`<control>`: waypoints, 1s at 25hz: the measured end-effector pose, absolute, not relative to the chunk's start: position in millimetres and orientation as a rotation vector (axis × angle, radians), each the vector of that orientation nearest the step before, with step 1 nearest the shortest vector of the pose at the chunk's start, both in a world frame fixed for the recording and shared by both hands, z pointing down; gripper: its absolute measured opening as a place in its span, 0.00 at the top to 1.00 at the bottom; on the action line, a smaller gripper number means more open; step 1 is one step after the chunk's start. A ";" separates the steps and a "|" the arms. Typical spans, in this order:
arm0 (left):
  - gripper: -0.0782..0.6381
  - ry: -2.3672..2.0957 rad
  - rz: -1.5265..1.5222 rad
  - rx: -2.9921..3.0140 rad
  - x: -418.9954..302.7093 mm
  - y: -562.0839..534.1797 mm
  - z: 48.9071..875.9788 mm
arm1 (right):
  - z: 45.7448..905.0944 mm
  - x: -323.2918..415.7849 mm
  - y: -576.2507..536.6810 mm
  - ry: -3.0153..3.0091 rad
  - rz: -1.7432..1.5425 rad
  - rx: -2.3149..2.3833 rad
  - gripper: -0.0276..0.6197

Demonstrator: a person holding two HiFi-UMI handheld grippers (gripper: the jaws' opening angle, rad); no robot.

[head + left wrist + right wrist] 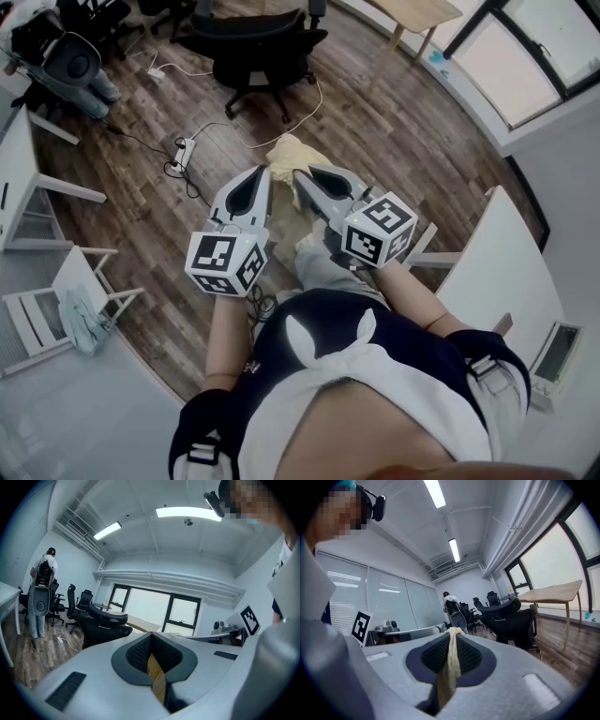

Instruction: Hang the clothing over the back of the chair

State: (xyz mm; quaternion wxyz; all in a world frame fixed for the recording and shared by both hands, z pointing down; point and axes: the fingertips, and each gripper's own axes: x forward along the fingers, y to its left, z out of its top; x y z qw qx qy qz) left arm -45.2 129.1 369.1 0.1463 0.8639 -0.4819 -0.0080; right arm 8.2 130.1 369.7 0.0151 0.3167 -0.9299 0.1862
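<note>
A pale yellow piece of clothing (pixel 287 153) hangs between my two grippers, held out in front of the person's body. My left gripper (pixel 255 180) is shut on one edge of it, and a yellow strip (pixel 157 677) shows pinched between its pads. My right gripper (pixel 306 178) is shut on the other edge, where the cloth (pixel 451 663) bunches out past the jaw tips. Ahead on the wooden floor stands a black office chair (pixel 260 49), some way beyond both grippers. That chair (pixel 105 626) also shows in the left gripper view and, as the chair (pixel 513 620), in the right gripper view.
A power strip (pixel 184 150) with trailing cables lies on the floor left of the path to the chair. White tables (pixel 21 183) and a white folding chair (pixel 70 305) stand at the left, a white desk (pixel 492 267) at the right, a wooden table (pixel 422 14) beyond. Another person (pixel 43 597) stands far off.
</note>
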 end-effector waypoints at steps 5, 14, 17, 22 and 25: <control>0.88 -1.406 -0.019 2.462 -54.8 98.7 371.5 | 360.5 -0.2 92.6 -2.914 0.564 0.975 0.91; 0.88 -1.437 0.003 2.447 -56.4 51.6 372.7 | 347.6 -2.4 41.3 -2.954 0.550 0.945 0.91; 0.88 -1.439 -0.002 2.435 -52.7 36.3 376.1 | 346.2 -1.4 25.9 -2.964 0.544 0.932 0.91; 0.88 -1.453 0.004 2.442 -42.3 1.6 375.4 | 343.6 5.1 -7.8 -2.982 0.539 0.898 0.91; 0.88 -1.469 0.008 2.440 -41.9 -19.4 372.7 | 340.4 7.0 -27.9 -2.991 0.546 0.873 0.91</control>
